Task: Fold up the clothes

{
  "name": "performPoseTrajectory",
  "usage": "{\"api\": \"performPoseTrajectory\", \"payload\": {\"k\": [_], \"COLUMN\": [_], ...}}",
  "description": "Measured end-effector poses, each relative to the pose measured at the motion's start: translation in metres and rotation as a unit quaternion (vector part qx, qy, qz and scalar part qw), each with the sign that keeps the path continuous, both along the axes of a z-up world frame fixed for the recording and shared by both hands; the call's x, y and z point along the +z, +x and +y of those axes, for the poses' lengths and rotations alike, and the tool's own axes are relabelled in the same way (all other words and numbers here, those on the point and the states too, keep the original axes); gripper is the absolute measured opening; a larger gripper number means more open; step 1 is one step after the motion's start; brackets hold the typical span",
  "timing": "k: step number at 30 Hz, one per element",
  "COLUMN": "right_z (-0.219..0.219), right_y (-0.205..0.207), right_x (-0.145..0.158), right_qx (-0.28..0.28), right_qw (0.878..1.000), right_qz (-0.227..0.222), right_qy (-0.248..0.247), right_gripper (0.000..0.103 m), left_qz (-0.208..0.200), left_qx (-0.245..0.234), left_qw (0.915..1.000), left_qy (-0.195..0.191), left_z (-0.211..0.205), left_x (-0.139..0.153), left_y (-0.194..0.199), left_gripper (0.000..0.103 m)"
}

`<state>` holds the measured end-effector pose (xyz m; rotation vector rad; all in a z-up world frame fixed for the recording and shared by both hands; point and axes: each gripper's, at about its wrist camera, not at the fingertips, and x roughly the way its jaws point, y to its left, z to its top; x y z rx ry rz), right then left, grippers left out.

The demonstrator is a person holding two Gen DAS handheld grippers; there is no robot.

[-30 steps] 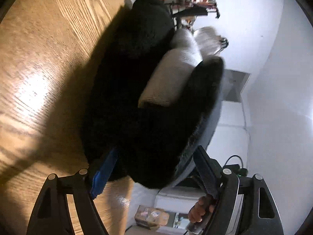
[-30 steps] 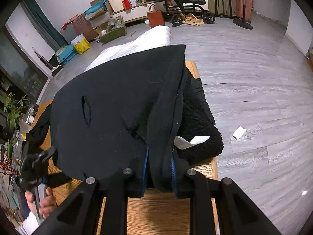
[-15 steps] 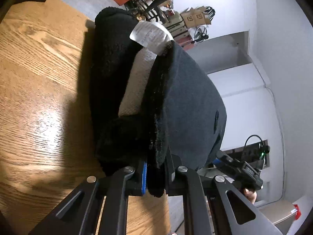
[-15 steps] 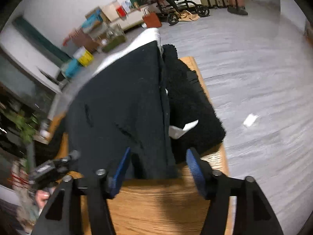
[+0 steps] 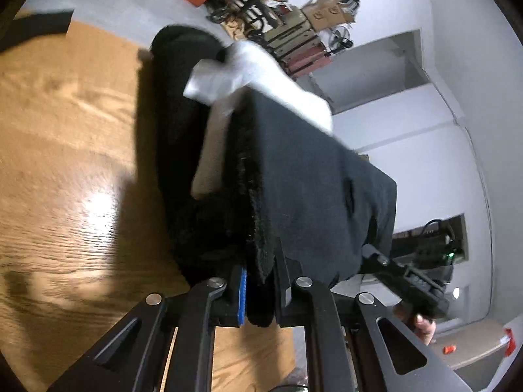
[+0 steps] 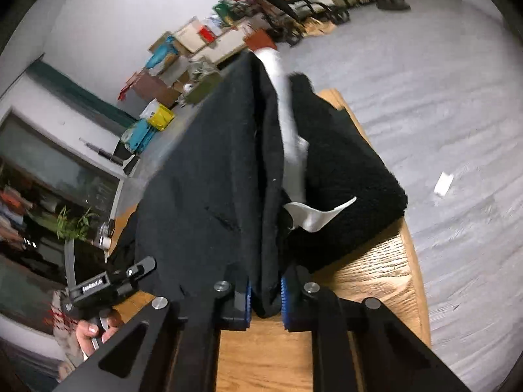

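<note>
Garment: a black fleece-lined garment (image 6: 209, 196) is lying partly on the wooden surface (image 6: 369, 281), with one flap being held up off it; its long axis is running away from both cameras, toward the cluttered far wall.
Raised flap: its smooth dark outer face (image 5: 313, 189) is standing nearly on edge, the fuzzy lining showing along its rim.
Resting part: a thick fuzzy black fold (image 6: 346, 176) is sitting at the surface's edge beside the floor (image 6: 441, 104).
White layer: something white (image 6: 281, 98) is showing between the raised flap and the resting fold; whether it is a lining or a separate piece, I cannot tell.
Label: a white tag (image 6: 318, 215) is sticking out near the hem.
Left gripper (image 5: 260, 289): its jaws are pressing together on the hem of the raised flap.
Right gripper (image 6: 265, 297): its jaws are closing, with the hem pinched between the blue pads.
Hidden: the garment's far end is being covered by its own folds, and both views are blurring with motion.
Person: a hand (image 6: 93, 330) is gripping the other gripper's handle at the lower left of the right wrist view.
</note>
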<state>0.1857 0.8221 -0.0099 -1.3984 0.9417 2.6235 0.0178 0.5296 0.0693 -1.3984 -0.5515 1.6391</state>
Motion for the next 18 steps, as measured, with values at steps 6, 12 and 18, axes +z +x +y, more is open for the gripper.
{"api": "performPoseTrajectory", "payload": {"k": [6, 12, 18], "right_z": [-0.020, -0.022, 0.006], "right_y": [0.014, -0.007, -0.056], "right_x": [0.061, 0.099, 0.118], "right_qx": [0.024, 0.021, 0.015], "right_qw": [0.999, 0.997, 0.992], "right_qz": [0.044, 0.066, 0.102], "right_qy": [0.019, 0.028, 0.066], "right_gripper": [0.013, 0.013, 0.013], "left_qz": [0.027, 0.050, 0.106], "left_qx": [-0.016, -0.009, 0.011], "left_qw": [0.9993, 0.9987, 0.9942], "left_qy": [0.021, 0.007, 0.011], "left_z": [-0.006, 0.021, 0.066], "left_x": [0.060, 0.097, 0.102], "left_y": [-0.006, -0.043, -0.088], "left_gripper": [0.011, 0.011, 0.011]}}
